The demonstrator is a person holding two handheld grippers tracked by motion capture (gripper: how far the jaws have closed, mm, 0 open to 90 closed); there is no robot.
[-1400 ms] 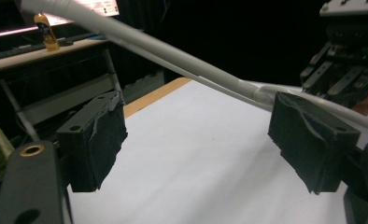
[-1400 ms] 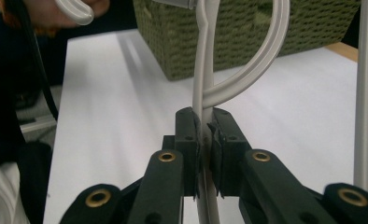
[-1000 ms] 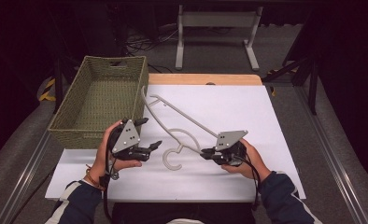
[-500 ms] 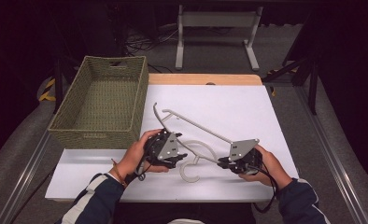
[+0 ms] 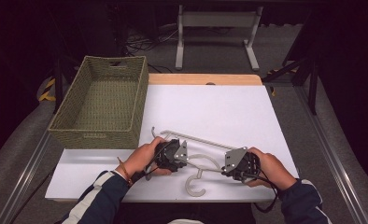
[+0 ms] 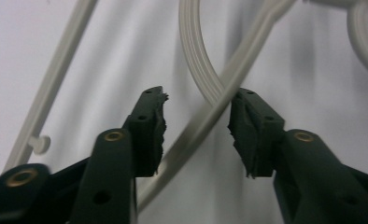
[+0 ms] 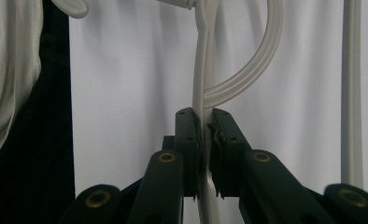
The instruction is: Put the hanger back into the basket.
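A white plastic hanger (image 5: 205, 139) lies on the white table (image 5: 210, 105) near its front edge, hook toward the person. My right gripper (image 5: 222, 170) is shut on the hanger's neck; in the right gripper view (image 7: 203, 123) both pads clamp the thin strip below the curved brace (image 7: 261, 60). My left gripper (image 5: 186, 159) is at the hanger's left shoulder. Its jaws have just been closing. In the left gripper view (image 6: 198, 121) the slanted hanger arm (image 6: 261, 28) runs between the pads, with gaps still showing on both sides.
A green woven basket (image 5: 98, 136) stands at the table's left, just beyond my left hand. A wooden strip (image 5: 203, 79) edges the far side. Metal rails run along both sides of the table.
My left hand has come right and down from beside the basket onto the hanger, its jaws narrowing. The hanger has slid toward the front edge, and the right hand has shifted slightly right with it.
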